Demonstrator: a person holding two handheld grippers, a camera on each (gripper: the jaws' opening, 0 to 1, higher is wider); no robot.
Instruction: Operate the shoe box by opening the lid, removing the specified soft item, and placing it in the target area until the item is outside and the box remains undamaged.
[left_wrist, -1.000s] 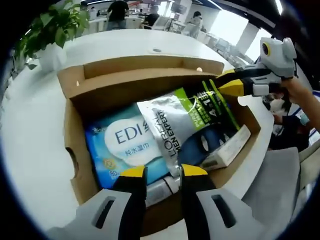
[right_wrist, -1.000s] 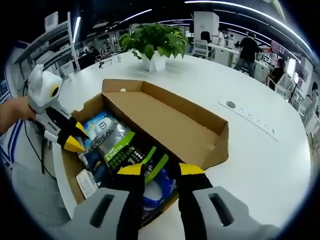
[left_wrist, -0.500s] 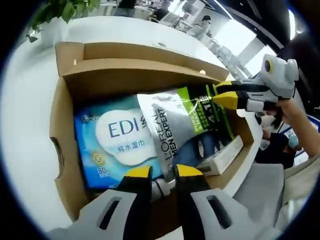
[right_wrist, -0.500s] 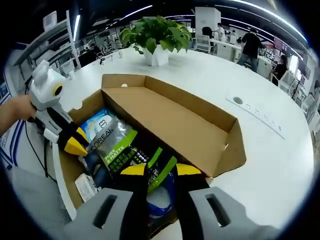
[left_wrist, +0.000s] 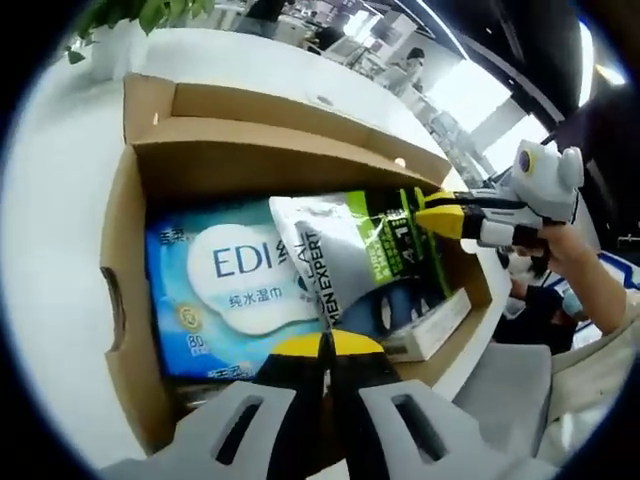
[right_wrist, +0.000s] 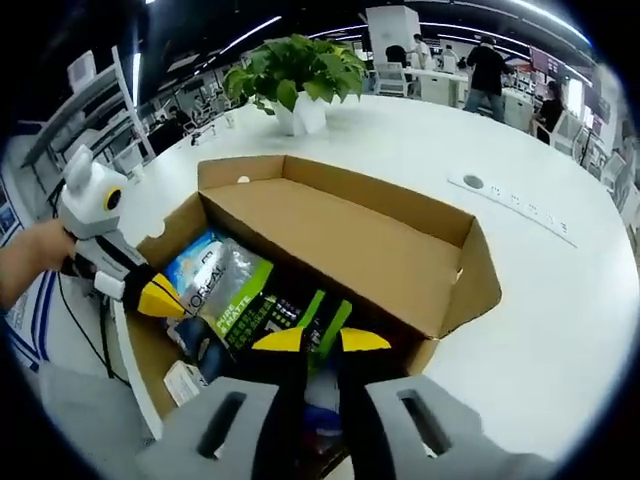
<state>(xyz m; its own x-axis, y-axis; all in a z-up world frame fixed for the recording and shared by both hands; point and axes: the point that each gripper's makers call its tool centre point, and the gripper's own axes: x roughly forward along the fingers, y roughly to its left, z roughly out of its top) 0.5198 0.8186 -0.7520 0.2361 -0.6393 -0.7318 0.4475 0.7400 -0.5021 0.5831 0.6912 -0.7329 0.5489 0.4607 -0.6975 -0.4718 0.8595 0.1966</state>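
An open cardboard shoe box (left_wrist: 120, 250) stands on a white table, its lid (right_wrist: 340, 240) folded back. Inside, a silver and green L'Oreal pouch (left_wrist: 345, 250) lies slanted over a blue wet-wipes pack (left_wrist: 230, 290). My left gripper (left_wrist: 325, 345) is shut on the pouch's near silver edge. In the right gripper view it (right_wrist: 160, 298) comes in from the left at the box's end. My right gripper (right_wrist: 322, 340) is shut on the green end of the pouch (right_wrist: 245, 300). It (left_wrist: 440, 215) shows in the left gripper view too, a hand behind it.
A small white carton (left_wrist: 430, 320) lies in the box beside the pouch. A potted plant (right_wrist: 295, 75) stands on the table (right_wrist: 540, 300) beyond the box, and a round socket (right_wrist: 472, 182) is set in the tabletop. A person sits past the table's edge (left_wrist: 535, 300).
Both pairs of jaws have narrowed from open to shut on the pouch, one at each end. Both cameras have come closer to the box.
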